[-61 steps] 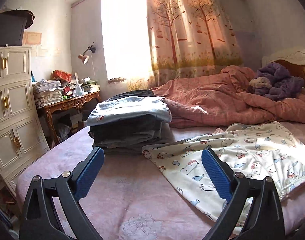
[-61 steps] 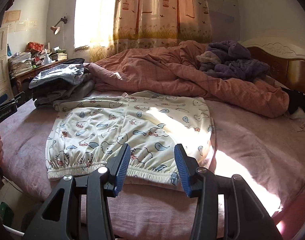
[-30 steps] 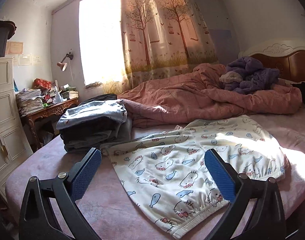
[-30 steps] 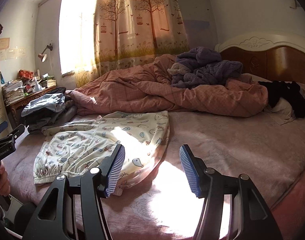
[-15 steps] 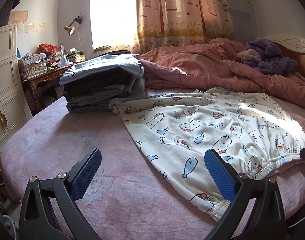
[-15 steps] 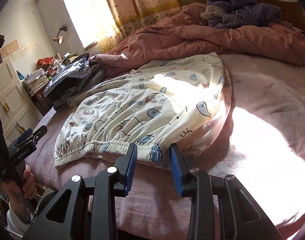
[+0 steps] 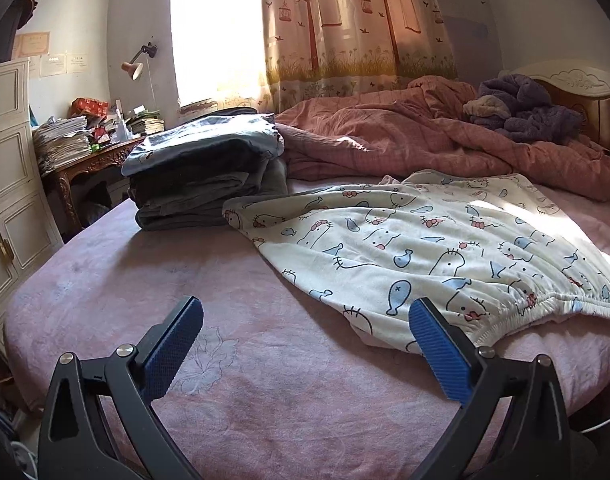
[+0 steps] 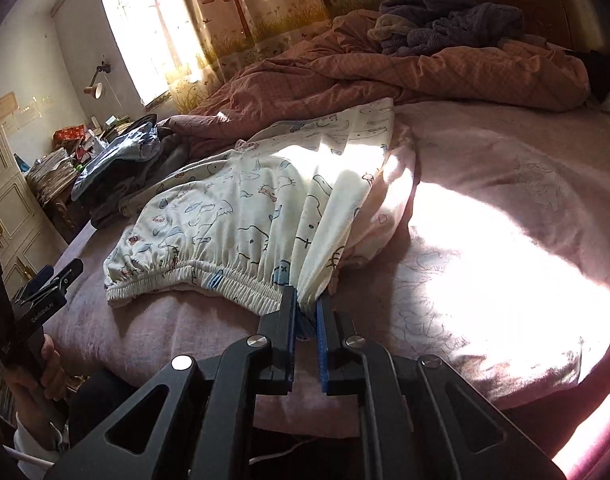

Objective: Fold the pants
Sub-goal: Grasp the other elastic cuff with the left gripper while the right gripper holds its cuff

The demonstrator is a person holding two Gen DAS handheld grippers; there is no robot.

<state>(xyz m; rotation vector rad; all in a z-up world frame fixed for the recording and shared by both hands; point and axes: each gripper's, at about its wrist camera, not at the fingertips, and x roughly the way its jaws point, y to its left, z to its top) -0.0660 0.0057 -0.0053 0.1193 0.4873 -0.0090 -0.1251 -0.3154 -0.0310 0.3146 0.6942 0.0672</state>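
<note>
Right gripper point(image 8: 305, 308) has dropped onto the pants point(image 8: 241, 216), now pinching waistband corner to lift for folding; left gripper point(image 7: 305, 344) hovers wide open nr other end.

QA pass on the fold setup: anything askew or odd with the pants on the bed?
Mostly fine. The pants lie flat, but the right gripper has bunched the waistband corner, puckering the fabric there. The left gripper hovers open, holding nothing.

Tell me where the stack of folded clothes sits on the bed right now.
In the left wrist view, the stack of folded clothes sits at the bed's far left, touching the printed pants, in front of the cluttered desk.
</note>
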